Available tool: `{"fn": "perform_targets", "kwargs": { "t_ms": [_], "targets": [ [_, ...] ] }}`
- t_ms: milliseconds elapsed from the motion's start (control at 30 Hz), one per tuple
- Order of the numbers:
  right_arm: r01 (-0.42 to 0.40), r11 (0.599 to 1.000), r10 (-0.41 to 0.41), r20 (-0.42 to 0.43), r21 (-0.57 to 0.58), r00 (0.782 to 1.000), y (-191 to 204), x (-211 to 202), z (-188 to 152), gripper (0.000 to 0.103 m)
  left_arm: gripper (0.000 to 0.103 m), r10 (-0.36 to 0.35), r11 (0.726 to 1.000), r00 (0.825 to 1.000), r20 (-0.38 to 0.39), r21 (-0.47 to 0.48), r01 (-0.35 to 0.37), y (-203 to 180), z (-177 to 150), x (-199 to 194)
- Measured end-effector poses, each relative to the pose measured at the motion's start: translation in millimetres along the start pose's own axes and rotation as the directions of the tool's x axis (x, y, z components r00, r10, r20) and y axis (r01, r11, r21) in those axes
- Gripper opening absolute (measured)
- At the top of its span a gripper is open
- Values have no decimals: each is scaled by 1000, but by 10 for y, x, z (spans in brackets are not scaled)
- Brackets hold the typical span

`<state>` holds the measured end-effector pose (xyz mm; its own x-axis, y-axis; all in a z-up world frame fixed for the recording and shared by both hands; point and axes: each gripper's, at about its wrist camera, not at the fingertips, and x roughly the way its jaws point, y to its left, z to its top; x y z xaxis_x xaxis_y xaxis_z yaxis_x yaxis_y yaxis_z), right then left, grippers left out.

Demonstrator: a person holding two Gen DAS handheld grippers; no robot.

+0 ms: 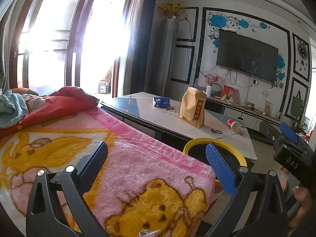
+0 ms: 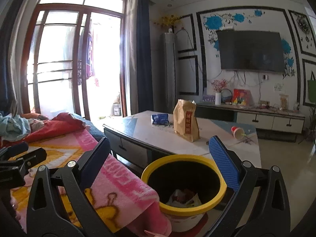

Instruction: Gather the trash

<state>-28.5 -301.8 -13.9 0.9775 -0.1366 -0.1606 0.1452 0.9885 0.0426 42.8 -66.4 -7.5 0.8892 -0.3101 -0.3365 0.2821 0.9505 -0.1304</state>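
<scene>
Trash, as crumpled wrappers (image 2: 182,196), is seen lying at the bottom of a yellow-rimmed bin (image 2: 217,194) just below and ahead of the right gripper (image 2: 159,152), whose two fingers are spread wide apart with nothing between them. Farther ahead of that gripper, on a low table (image 2: 138,130), a brown paper bag (image 2: 185,121) is stood upright, with a blue packet (image 2: 159,118) to its left and a tipped red paper cup (image 2: 238,132) to its right. The left gripper (image 1: 157,154) is likewise held with its fingers wide apart and empty, above a pink cartoon blanket (image 1: 138,164); the bin's yellow rim (image 1: 197,141) is seen just behind its blue finger pad (image 1: 221,169). At the right edge of the left view, the right gripper's black body and a hand (image 1: 302,195) on it are partly shown.
</scene>
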Motion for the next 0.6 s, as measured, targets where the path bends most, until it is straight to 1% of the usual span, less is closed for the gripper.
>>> {"fn": "perform_targets", "kwargs": {
  "t_ms": [300, 600],
  "targets": [
    [-23, 1000, 23, -17, -2, 1000, 42, 30, -16, 92, 97, 25, 1000, 1000, 2, -16, -25, 21, -19, -16],
    [-21, 1000, 21, -18, -3, 1000, 41, 33, -17, 92, 97, 28, 999, 1000, 4, -19, -28, 21, -17, -14]
  ]
}}
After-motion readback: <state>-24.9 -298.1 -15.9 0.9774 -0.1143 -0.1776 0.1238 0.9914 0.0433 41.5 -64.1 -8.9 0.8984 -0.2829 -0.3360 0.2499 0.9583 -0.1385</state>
